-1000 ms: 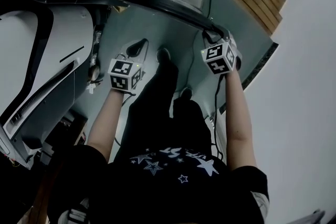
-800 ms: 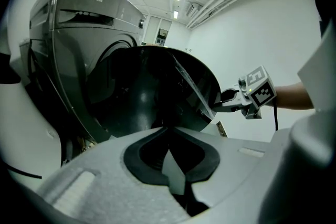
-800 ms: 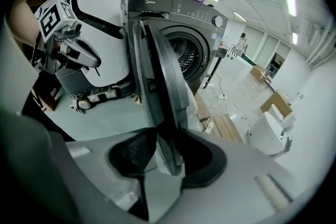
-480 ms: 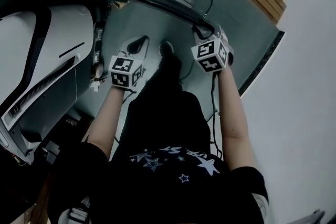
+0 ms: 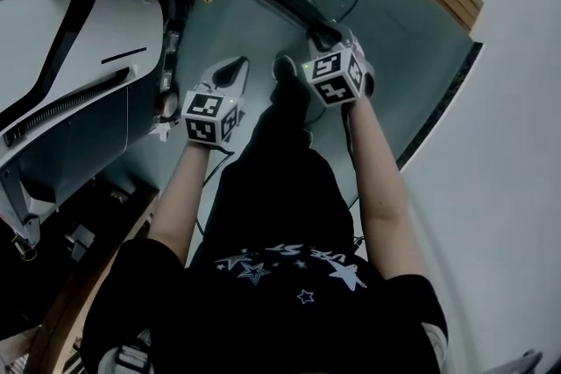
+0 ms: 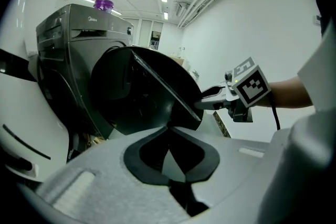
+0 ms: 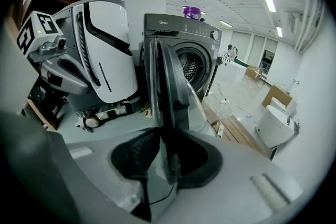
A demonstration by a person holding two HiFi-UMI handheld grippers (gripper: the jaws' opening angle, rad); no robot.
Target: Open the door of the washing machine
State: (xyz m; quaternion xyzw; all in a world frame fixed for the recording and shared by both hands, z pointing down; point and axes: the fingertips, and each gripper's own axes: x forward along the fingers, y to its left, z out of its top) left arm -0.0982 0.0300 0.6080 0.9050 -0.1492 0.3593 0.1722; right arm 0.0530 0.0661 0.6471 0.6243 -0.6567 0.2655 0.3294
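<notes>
Door [image 7: 167,76] of the washing machine [image 7: 197,34] stands swung well clear of the drum opening [image 7: 190,64], so the opening itself looks done. Right gripper [image 7: 166,136] has just been closing its jaws and pinches the door's near rim. Left gripper [image 6: 168,128] sits to its left, jaws together, empty. Remaining, I'd guess: let go, or swing it wider.

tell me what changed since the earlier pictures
The right claw drew the washing machine door wider open, its rim swinging toward the left claw. The right claw's jaws have just been closing, with the door's edge between them. Unchanged: the right claw's hold on the door, the left claw shut and empty, the purple container atop the washing machine.
</notes>
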